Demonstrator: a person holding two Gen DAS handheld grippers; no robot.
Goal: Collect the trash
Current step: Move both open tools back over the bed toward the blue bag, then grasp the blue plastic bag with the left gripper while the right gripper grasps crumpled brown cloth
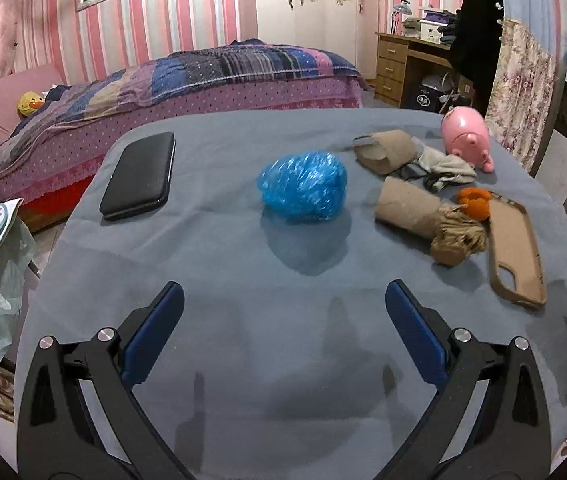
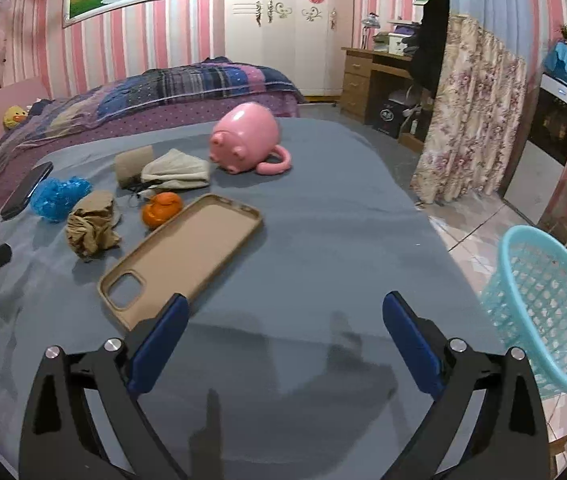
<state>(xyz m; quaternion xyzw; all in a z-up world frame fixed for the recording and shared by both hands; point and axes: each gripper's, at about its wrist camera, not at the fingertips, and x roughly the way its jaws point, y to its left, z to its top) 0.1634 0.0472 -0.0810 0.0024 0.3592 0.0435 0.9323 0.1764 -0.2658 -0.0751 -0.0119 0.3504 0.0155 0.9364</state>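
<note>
The left hand-held gripper hovers nearest, over the grey surface, jaws spread wide and empty. Beyond it, left to right, lie a black case, a crumpled blue plastic bag, two cardboard tubes, a crumpled brown paper wad and a tan phone case. The right hand-held gripper is likewise spread and empty, its left finger just beside the phone case. A pink pig mug lies tipped farther back. A turquoise basket stands on the floor, right.
</note>
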